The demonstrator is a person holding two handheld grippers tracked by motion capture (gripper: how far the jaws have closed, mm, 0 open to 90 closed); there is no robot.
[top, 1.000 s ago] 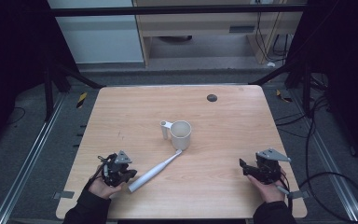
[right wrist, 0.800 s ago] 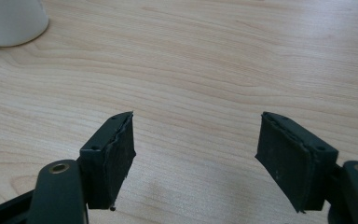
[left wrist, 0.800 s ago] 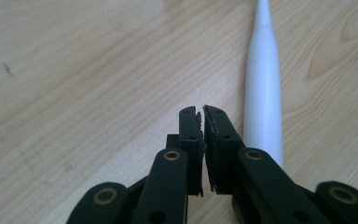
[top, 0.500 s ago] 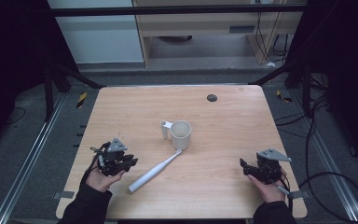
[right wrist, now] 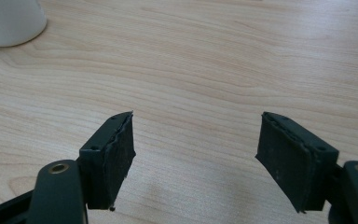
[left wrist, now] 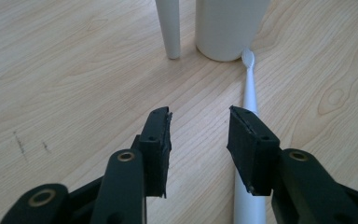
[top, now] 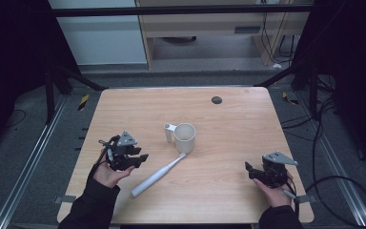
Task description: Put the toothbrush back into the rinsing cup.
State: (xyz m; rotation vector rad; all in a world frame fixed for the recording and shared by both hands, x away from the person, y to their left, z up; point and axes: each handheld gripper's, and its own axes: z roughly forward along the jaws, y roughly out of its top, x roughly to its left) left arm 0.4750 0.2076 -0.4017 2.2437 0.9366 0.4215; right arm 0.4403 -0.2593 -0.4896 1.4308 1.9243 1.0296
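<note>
Jaws on my left gripper (top: 140, 158) have just been opening and stand apart with nothing between them. Jaws on my right gripper (top: 249, 170) gape wide over bare worktop (top: 238, 124), empty. I see the toothbrush (top: 158, 175) lying flat, released, its head touching the mug (top: 185, 137). In the left gripper view one jaw hides part of its handle, and the mug's top is cut off.

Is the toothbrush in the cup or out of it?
Out: the toothbrush lies flat on the table, its head against the base of the upright cup.
</note>
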